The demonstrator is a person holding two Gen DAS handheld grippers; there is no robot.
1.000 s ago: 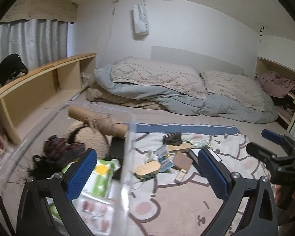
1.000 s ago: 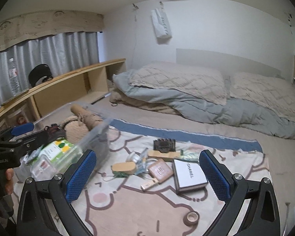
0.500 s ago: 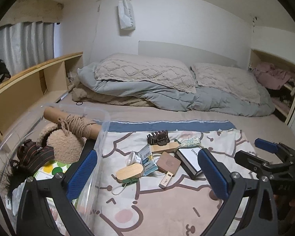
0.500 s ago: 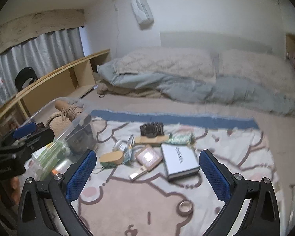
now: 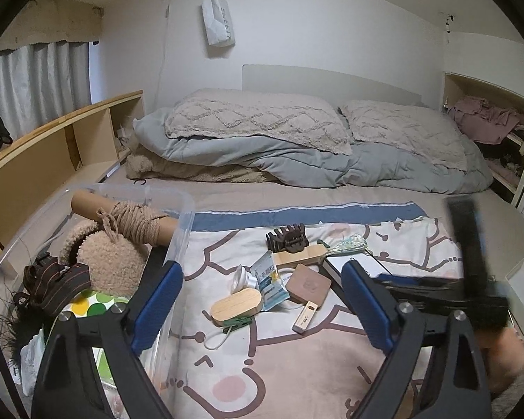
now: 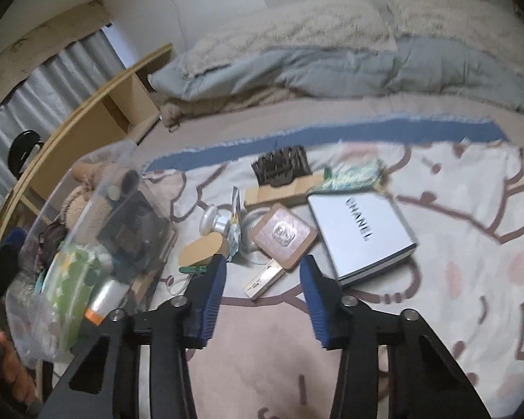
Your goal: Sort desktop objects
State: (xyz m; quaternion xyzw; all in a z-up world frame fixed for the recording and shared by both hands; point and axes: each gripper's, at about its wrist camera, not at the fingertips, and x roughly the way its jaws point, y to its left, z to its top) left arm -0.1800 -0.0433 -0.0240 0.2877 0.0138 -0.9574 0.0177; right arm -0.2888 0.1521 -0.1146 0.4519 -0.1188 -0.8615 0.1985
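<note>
Small objects lie in a pile on a cartoon-print blanket [image 5: 297, 366]: a brown hair claw [image 5: 286, 239], a wooden stick [image 5: 302, 255], a blue-white sachet [image 5: 269, 279], a pink hand mirror [image 6: 281, 235], a wooden oval piece [image 5: 235, 305] and a white Chanel box [image 6: 361, 232]. A clear plastic bin [image 5: 181, 216] at the left holds a rope-wrapped tube [image 5: 129, 221], a fuzzy beige item and other things. My left gripper [image 5: 262, 307] is open and empty, low over the pile. My right gripper [image 6: 262, 293] is open and empty, just short of the mirror's handle [image 6: 263, 277].
Folded grey and beige duvets and pillows [image 5: 297, 139] lie at the far end of the bed. A wooden shelf unit [image 5: 52, 139] runs along the left. An open cupboard with clothes [image 5: 489, 129] is at the right. A white bag [image 5: 218, 21] hangs on the wall.
My right gripper has dropped and tilted toward the pile, and its jaws have narrowed. My left gripper has shifted right, away from the bin, toward the pile.
</note>
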